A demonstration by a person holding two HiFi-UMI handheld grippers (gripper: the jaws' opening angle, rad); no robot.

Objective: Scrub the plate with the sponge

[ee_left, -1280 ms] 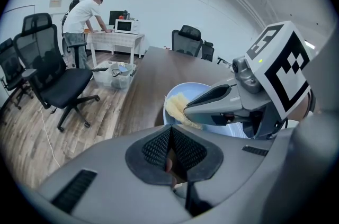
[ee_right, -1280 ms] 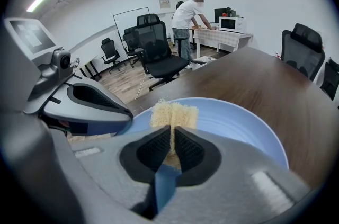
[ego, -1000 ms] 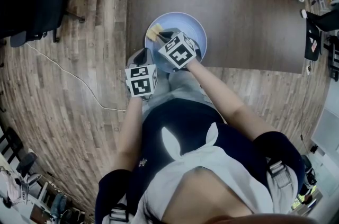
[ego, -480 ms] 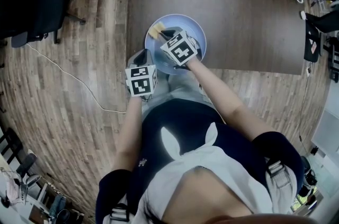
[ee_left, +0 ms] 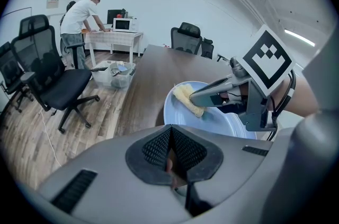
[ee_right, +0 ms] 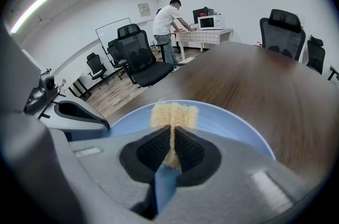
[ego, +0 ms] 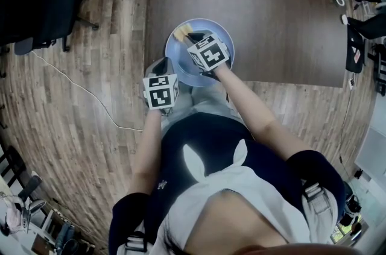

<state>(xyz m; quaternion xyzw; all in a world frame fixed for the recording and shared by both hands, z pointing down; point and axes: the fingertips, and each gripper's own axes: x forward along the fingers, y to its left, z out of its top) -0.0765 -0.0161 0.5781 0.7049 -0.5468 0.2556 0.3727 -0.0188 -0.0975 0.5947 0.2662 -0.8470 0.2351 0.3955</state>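
Sponge (ee_right: 174, 114), yellow fibrous pad, clamped in my right gripper (ee_right: 171, 135), on round pale-blue plate (ee_right: 233, 125); my left gripper (ee_left: 170, 153) pinching its rim.

A frayed yellow sponge (ee_right: 174, 113) rests against the round pale-blue plate (ee_right: 233, 125).
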